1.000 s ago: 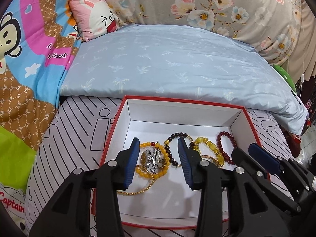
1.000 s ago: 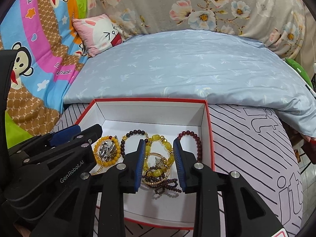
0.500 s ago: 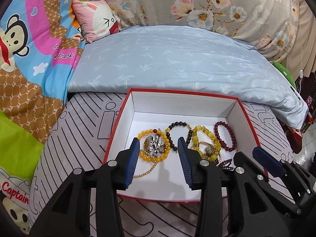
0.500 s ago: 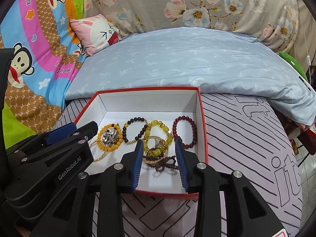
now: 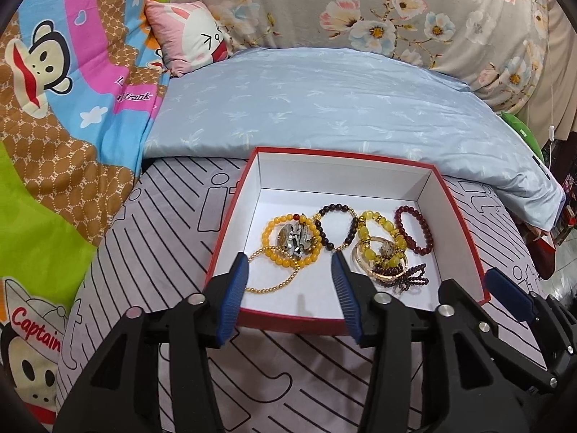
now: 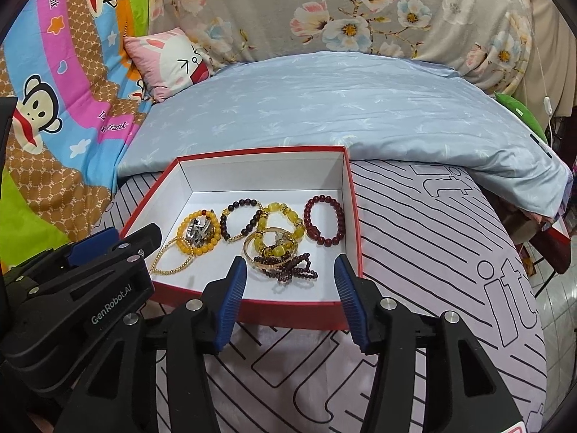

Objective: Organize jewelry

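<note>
Striped bedding on the bed (image 5: 155,252) carries our red box (image 5: 230,223), set against the pale blue quilt (image 5: 324,108) at the far edge. Beaded bracelets (image 6: 249,222) and a gold chain (image 5: 277,281) lie inside, toward the near wall. We hold the left gripper (image 5: 290,296) and right gripper (image 6: 290,296) over the near rim, fingers opening, nothing between them
</note>
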Demonstrator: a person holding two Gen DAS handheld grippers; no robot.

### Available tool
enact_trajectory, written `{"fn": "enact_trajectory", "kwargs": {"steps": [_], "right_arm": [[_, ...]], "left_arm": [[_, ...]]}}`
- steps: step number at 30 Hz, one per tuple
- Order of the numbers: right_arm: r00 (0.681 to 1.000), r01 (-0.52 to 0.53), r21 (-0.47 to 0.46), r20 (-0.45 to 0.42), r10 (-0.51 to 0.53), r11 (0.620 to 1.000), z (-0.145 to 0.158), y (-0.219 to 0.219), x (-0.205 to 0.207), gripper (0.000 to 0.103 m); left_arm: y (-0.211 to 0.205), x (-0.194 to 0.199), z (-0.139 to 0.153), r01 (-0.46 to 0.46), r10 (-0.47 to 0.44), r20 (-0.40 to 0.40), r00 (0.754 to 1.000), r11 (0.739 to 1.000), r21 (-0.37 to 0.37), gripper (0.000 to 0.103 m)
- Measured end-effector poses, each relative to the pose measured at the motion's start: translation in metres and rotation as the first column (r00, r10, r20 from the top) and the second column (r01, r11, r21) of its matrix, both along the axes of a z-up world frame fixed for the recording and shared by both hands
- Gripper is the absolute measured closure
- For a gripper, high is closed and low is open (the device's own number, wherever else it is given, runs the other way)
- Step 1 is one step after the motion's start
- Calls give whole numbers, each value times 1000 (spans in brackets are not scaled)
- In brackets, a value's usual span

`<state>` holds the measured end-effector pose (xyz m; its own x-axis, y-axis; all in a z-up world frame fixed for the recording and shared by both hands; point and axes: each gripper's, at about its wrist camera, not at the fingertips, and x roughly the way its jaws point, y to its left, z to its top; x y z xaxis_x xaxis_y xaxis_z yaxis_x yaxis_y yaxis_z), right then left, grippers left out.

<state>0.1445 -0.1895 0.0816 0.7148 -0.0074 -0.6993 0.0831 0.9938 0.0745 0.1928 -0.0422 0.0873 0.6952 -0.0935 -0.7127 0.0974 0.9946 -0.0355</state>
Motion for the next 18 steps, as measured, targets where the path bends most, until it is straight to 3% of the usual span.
{"fn": "enact_trajectory", "kwargs": {"steps": [8,12,18], "right_arm": [[999,32,10,19,-32,999,4,-8,-16,35],[998,48,-4,35,-48,999,8,-9,-22,26],[997,64,3,44,-64,998,13,-12,-27,20]], "left_arm": [[10,-15,9,-40,40,22,999,999,4,36],[16,-20,13,-82,81,34,996,997,13,21],[20,-26,18,-99,99,45,994,995,16,16]]}}
